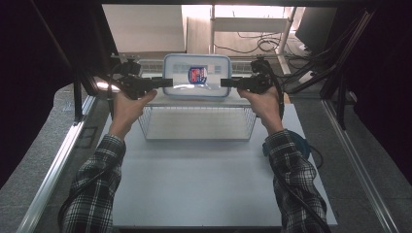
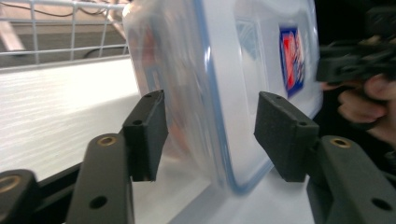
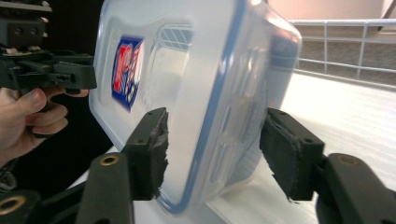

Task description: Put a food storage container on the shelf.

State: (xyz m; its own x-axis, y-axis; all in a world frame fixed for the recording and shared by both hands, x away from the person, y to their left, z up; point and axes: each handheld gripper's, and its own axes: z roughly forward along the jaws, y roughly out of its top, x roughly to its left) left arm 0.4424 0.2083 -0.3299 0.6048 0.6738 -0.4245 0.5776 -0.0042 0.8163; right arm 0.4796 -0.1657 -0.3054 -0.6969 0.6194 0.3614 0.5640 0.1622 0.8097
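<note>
A clear plastic container (image 1: 197,75) with a blue-rimmed lid and a red-and-blue label stands on its edge on a white shelf (image 1: 160,100). My left gripper (image 1: 165,82) reaches its left end and my right gripper (image 1: 227,83) its right end, both held level. In the left gripper view the container (image 2: 233,70) sits between the jaws of the left gripper (image 2: 210,116), with a gap at the lid-side pad. In the right gripper view the container (image 3: 201,70) sits between the jaws of the right gripper (image 3: 212,140), and the far pad stands off it. Both are open.
The shelf tops a white wire rack (image 1: 197,124) at the far side of the pale table (image 1: 194,189). A blue object (image 1: 302,144) lies behind the right forearm. Metal rails run along both table sides. Wire mesh (image 3: 345,42) edges the shelf's back.
</note>
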